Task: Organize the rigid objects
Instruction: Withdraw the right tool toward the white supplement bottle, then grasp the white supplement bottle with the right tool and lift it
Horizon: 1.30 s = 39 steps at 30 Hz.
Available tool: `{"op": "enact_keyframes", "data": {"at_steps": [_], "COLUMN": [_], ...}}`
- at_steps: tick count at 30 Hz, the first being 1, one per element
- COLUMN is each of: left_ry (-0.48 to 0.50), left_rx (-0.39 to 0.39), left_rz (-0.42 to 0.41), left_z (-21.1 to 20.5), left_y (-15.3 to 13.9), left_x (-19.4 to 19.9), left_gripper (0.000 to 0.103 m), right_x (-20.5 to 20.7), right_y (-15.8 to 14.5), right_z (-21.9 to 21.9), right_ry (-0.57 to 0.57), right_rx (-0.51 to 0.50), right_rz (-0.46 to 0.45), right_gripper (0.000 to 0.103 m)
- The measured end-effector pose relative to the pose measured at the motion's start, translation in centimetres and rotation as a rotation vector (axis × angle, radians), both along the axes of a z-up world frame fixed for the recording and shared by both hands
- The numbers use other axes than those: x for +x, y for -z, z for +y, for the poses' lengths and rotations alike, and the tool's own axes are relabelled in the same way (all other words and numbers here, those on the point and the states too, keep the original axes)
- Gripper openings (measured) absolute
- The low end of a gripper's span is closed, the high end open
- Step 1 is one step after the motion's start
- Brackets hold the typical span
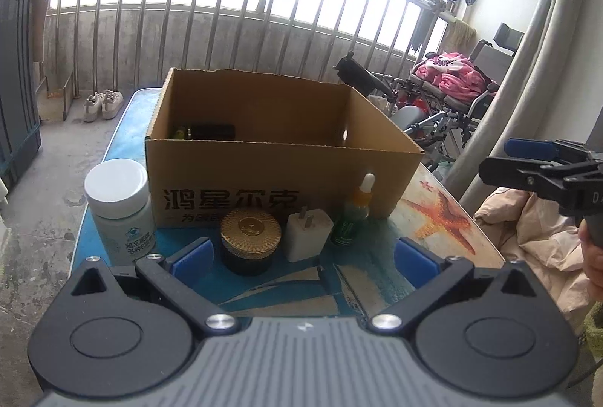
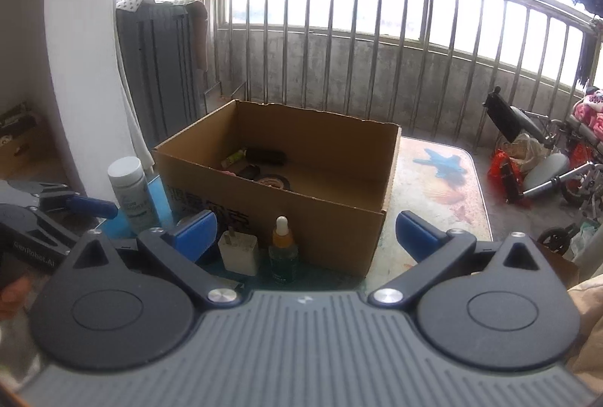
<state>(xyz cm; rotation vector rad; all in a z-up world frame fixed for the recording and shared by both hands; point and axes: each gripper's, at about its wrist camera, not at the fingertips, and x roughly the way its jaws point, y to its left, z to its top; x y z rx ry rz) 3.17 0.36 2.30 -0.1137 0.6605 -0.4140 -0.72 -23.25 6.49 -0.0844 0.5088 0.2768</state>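
Both your grippers are wide open with nothing between the pads

Landmark: the cardboard box [image 1: 282, 158], open top, sitting on the printed table [image 1: 444, 214]

Your left gripper [image 1: 305, 256] points at the box's near wall, slightly downward. In front of that wall, in a row, left to right:
- white bottle [image 1: 120, 207], upright, white cap, at the box's near left corner, outside the left pad [image 1: 192, 256]
- gold-lidded jar [image 1: 250, 241], dark body, just inside the left pad, apart from it as far as I can tell
- white charger plug [image 1: 309, 233], prongs up, just beside the jar, roughly centred in the gap between the pads
- dropper bottle [image 1: 356, 214], amber and green with white bulb, upright, close to the box wall, right of the plug

All four stand ahead of the fingertips, none in between them

Your right gripper [image 2: 305, 233] faces the box's near corner from the other side. From its own camera the plug [image 2: 239, 252] and dropper bottle [image 2: 282, 248] stand in the gap ahead of the pads, plug close to the left pad [image 2: 196, 230], contact not clear. White bottle sits beyond that pad by the box's left corner

Inside the box: a dark cylinder [image 2: 265, 155] with a small yellow-green item beside it near the far left wall, and a dark tape roll [image 2: 273, 181] against the near wall
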Motion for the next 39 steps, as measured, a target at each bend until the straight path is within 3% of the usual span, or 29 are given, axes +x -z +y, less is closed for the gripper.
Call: {"op": "enact_keyframes", "data": {"at_steps": [8, 17, 21, 25, 28, 30, 34, 36, 39], "left_ry": [-0.142, -0.284, -0.332, -0.365, -0.369, -0.370, -0.378, -0.384, -0.388], "left_rx": [0.100, 0.144, 0.145, 0.137, 0.118, 0.110, 0.074, 0.060, 0.041], "left_rz": [-0.061, -0.100, -0.110, -0.084, -0.074, -0.072, -0.049, -0.044, -0.046], "left_z": [2.5, 4.0, 4.4, 4.8, 5.2, 5.4, 5.9, 6.2, 6.5], "left_y": [1.0, 2.5, 3.1, 3.8, 4.2, 4.4, 4.9, 5.2, 5.4], "left_x": [0.6, 2.6, 3.5, 4.9, 5.6, 5.9, 6.6, 6.7, 6.6], "left_gripper": [0.103, 0.097, 0.091, 0.082, 0.079, 0.071, 0.066, 0.059, 0.058], "right_x": [0.9, 6.7, 9.2, 11.6, 13.2, 13.9, 15.0, 15.4, 15.8], "right_y": [-0.9, 0.9, 2.2, 3.6, 4.5, 4.7, 5.4, 5.7, 6.0], "right_z": [2.5, 10.1, 13.6, 16.0, 17.3, 17.9, 18.6, 19.0, 19.4], "right_ry": [-0.155, -0.339, -0.378, -0.379, -0.401, -0.419, -0.457, -0.476, -0.491], "right_rx": [0.194, 0.374, 0.381, 0.372, 0.366, 0.363, 0.355, 0.349, 0.343], "right_rz": [-0.070, 0.082, 0.152, 0.218, 0.254, 0.265, 0.295, 0.309, 0.322], "right_gripper": [0.102, 0.101, 0.096, 0.077, 0.072, 0.070, 0.069, 0.069, 0.069]}}
